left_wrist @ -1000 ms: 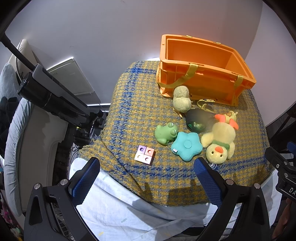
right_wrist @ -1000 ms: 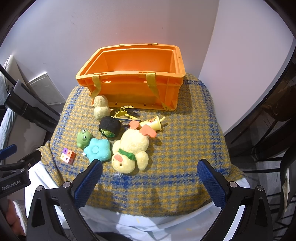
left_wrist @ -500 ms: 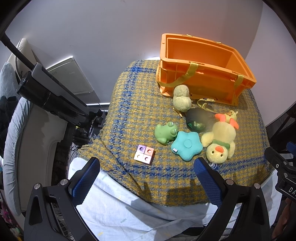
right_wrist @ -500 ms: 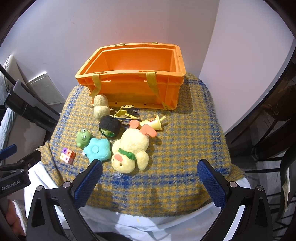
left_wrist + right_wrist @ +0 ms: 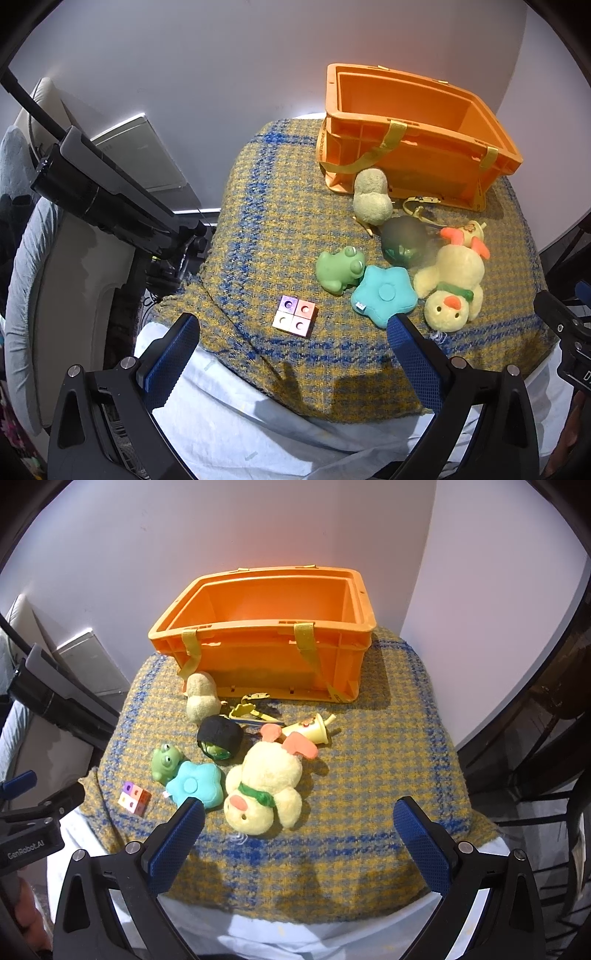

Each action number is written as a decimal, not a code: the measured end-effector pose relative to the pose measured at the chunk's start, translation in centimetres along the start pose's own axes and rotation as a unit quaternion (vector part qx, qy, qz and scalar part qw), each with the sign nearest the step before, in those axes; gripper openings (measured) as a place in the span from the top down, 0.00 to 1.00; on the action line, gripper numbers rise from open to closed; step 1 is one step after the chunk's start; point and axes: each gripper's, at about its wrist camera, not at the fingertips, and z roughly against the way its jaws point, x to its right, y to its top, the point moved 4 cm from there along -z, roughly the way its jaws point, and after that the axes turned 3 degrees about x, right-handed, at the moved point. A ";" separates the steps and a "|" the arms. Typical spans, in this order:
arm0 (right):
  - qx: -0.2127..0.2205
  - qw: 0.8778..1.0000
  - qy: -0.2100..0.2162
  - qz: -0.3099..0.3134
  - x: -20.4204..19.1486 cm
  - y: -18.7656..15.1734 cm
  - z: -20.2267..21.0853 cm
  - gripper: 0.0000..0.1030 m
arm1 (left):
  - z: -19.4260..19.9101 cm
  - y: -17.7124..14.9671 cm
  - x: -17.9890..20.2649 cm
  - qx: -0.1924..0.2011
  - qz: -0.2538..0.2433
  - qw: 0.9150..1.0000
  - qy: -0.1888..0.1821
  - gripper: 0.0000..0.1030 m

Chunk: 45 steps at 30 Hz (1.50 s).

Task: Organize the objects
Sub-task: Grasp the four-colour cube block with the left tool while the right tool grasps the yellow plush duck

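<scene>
An empty orange crate [image 5: 266, 642] stands at the back of a plaid cloth [image 5: 369, 757]; it also shows in the left wrist view [image 5: 413, 140]. In front of it lie a yellow plush duck [image 5: 264, 786], a teal star cushion [image 5: 195, 784], a green frog [image 5: 166, 762], a pastel block cube [image 5: 135, 797], a black and green ball [image 5: 219, 736], a beige plush [image 5: 199, 698], a yellow toy cup [image 5: 314, 729] and a yellow clip [image 5: 247, 709]. My left gripper [image 5: 291, 347] is open above the near edge, by the cube [image 5: 295, 315]. My right gripper [image 5: 299, 830] is open, near the duck.
A white sheet [image 5: 258, 424] hangs below the cloth's front edge. A black tripod bar [image 5: 99, 199] and a grey chair [image 5: 26, 295] stand to the left. Dark furniture [image 5: 535, 738] stands to the right. A white wall rises behind the crate.
</scene>
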 end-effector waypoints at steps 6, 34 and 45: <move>-0.005 1.000 -0.002 -0.002 -0.6 -0.7 -1.6 0.01 | -2.1 -0.7 -0.2 -0.010 -0.010 1.000 -0.016 0.00; -0.029 0.999 -0.021 -0.023 -2.3 -2.5 -9.5 0.01 | -11.6 -2.3 -1.6 -0.042 -0.067 0.996 -0.034 0.00; -0.040 0.994 -0.049 -0.085 -2.4 -2.2 -11.9 0.01 | -14.4 -2.1 -1.6 -0.056 -0.086 0.994 -0.049 0.03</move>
